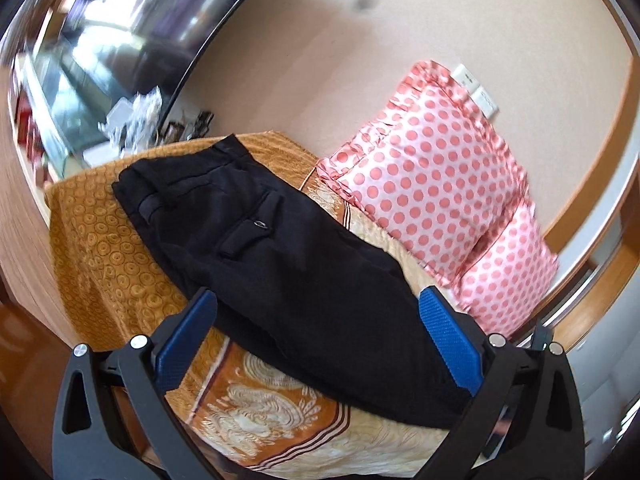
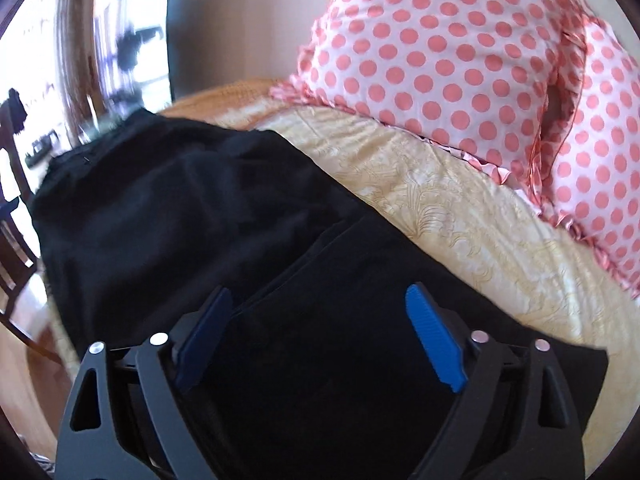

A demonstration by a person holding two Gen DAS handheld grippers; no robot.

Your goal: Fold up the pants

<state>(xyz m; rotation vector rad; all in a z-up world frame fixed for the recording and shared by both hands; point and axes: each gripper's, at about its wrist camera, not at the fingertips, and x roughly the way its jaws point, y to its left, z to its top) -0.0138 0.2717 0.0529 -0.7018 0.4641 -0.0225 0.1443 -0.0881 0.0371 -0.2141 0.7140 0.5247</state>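
We have one bed under a gold patterned cover, and two pink polka-dot pillows leaning at about two o'clock from the garment. One pair of black pants lies along the bed, waistband and buttoned back pocket toward eleven o'clock, legs running to five o'clock; it looks already doubled lengthwise, leg on leg. We judge the cloth soft, light and limp, likely to sag and slide, so we would pinch both layers at the hem edge and near the waistband. The left tool hangs open over the legs, holding nothing; the right tool is likewise open, low above the cloth.
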